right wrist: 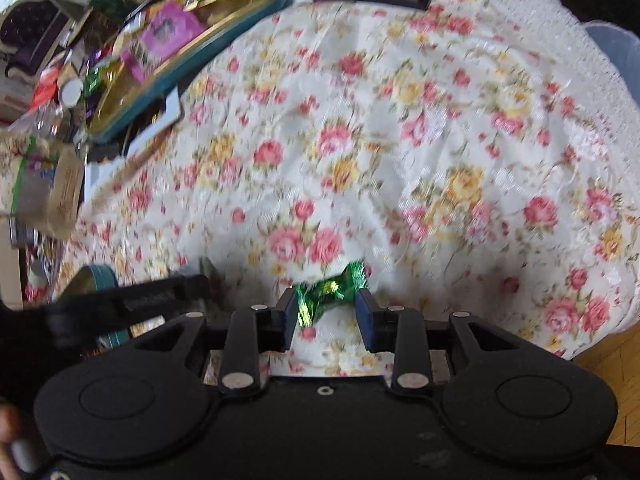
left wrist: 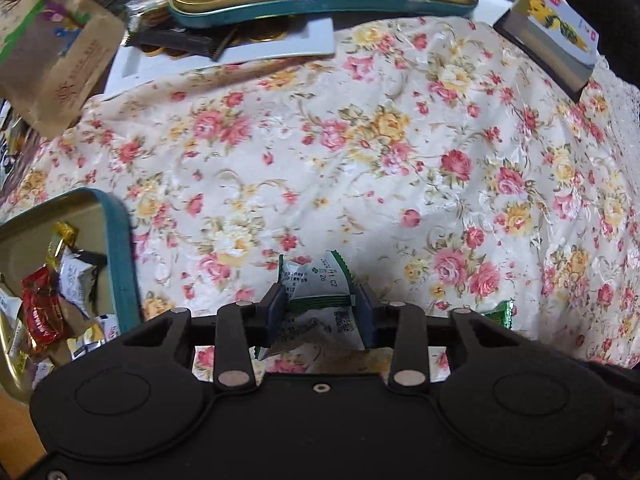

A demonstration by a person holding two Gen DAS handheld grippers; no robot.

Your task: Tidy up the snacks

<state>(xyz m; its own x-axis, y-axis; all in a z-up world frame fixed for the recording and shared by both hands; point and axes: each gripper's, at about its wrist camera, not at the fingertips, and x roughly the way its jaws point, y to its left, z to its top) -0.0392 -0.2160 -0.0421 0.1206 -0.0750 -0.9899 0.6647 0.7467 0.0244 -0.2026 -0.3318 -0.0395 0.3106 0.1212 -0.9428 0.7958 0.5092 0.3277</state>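
Left claw (left wrist: pixel 320 306) clamped on white crinkled snack packet with green serrated edge (left wrist: pixel 318 288), hanging over flower-print cloth on desk (left wrist: pixel 360 152). Teal-rimmed gold tin with wrapped sweets (left wrist: pixel 120 248) just left of it, so left hand nearer. Right claw (right wrist: pixel 326 306) clamped across shiny green foil candy (right wrist: pixel 328 290), long axis spanning pads.

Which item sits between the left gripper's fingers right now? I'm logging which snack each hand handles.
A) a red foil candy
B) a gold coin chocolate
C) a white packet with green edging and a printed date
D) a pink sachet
C: in the left wrist view the left gripper has its fingers on both sides of the white packet with green edging, printed date facing up, over the floral cloth.
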